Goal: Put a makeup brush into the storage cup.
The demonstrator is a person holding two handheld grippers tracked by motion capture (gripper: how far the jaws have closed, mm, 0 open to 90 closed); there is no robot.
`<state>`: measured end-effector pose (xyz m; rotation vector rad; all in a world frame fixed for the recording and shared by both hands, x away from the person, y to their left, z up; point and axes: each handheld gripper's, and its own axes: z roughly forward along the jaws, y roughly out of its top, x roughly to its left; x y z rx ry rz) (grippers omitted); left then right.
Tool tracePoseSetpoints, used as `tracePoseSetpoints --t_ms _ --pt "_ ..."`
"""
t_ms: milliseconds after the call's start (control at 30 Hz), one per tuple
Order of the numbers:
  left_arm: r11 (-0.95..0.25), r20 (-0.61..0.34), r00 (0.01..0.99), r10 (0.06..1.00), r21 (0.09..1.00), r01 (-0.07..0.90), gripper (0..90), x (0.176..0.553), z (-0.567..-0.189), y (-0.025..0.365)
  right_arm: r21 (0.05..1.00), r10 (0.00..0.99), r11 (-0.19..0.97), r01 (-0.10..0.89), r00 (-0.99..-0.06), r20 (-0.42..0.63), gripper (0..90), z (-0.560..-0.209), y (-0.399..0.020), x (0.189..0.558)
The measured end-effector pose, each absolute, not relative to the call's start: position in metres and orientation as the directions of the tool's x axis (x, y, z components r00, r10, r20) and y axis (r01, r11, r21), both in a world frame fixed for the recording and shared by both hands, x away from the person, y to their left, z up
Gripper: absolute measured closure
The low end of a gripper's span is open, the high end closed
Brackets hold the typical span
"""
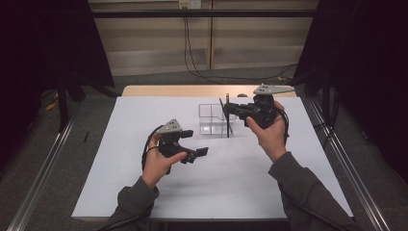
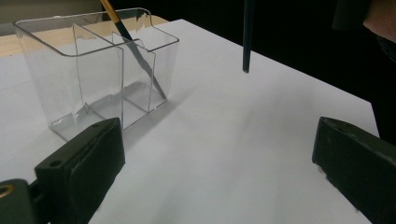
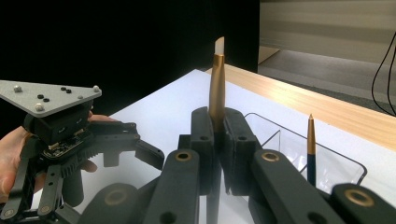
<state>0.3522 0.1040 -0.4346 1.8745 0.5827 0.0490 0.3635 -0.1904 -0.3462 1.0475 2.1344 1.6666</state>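
With the clear divided holder (image 1: 213,119) as the landmark, the left gripper (image 1: 196,155) hung low over the white table (image 1: 120,168), well to the holder's left and nearer the person, its jaws spread wide with nothing between them. In the left gripper view one brush (image 2: 135,51) already leaned inside a rear compartment of the holder. The right gripper (image 1: 230,109) sat just to the holder's right, clamped tight on a second brush (image 1: 226,118) by its gold ferrule, with pale bristles upward in the right gripper view. That brush's long axis stood nearly upright, its dark handle end hanging close by the holder's near right corner, apparently just outside the rim. The right hand (image 1: 269,132) was therefore far nearer, and the likely placement turned on carrying the handle tip leftward over an open compartment.
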Motion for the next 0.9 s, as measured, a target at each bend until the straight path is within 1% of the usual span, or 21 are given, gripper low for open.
tracePoseSetpoints --t_ms 67,267,467,900 --pt "-0.282 -0.222 0.889 0.402 0.893 0.350 0.0 0.352 -0.435 0.105 0.919 0.658 0.092 0.384 -0.716 0.234 84.7 -0.346 -0.191 0.364" --pt "-0.258 -0.226 0.891 0.395 0.903 0.344 0.0 0.351 -0.434 0.105 0.921 0.664 0.087 0.380 -0.711 0.231 84.7 -0.344 -0.192 0.366" --pt "-0.266 -0.214 0.899 0.382 0.906 0.328 0.0 0.350 -0.434 0.106 0.922 0.668 0.088 0.376 -0.709 0.225 84.7 -0.343 -0.192 0.368" --pt "-0.255 -0.209 0.898 0.388 0.912 0.322 0.0 0.349 -0.433 0.108 0.926 0.679 0.086 0.368 -0.701 0.216 84.7 -0.340 -0.192 0.374"
